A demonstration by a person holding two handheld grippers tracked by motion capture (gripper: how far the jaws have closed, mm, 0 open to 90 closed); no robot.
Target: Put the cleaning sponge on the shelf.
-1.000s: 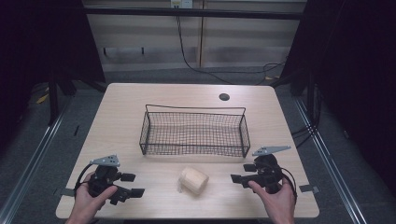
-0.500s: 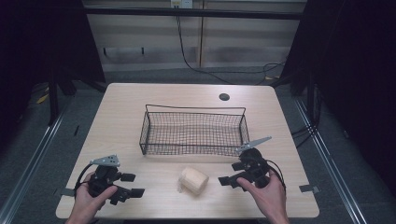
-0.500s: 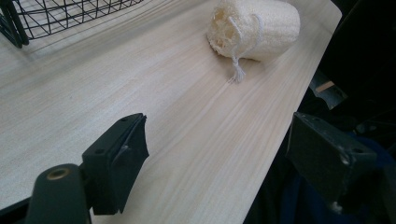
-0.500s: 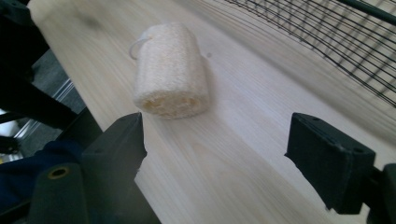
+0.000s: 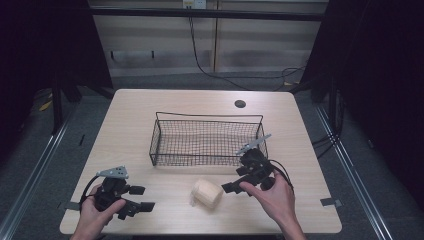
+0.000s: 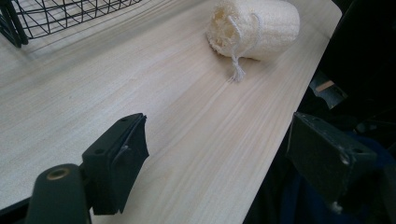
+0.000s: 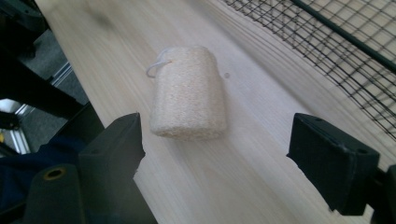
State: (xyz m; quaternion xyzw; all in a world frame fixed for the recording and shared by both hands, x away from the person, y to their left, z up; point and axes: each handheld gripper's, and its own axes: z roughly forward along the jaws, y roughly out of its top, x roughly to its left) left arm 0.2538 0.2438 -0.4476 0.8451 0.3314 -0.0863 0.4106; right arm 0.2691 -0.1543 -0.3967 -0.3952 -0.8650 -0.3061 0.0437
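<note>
A cream loofah roll (image 5: 206,194) with a white string loop lies on its side near the table's front edge. My right gripper (image 5: 237,179) is open just right of it, jaws pointing at the roll and a little short of it. In the right gripper view the loofah (image 7: 189,93) lies ahead of the wide-apart jaws of the right gripper (image 7: 224,163). My left gripper (image 5: 140,198) rests open at the front left, empty. In the left gripper view the loofah (image 6: 257,28) lies far beyond the left gripper (image 6: 224,158), string end facing it.
A black wire basket (image 5: 207,140) stands empty in the middle of the wooden table (image 5: 150,110), just behind the loofah and the right gripper; its mesh shows as basket (image 7: 336,51) and basket (image 6: 56,14). A dark cable hole (image 5: 240,104) sits at the back.
My right gripper has moved left and forward from the front right corner, closing in on the loofah beside the basket. The left gripper and the loofah have stayed put.
</note>
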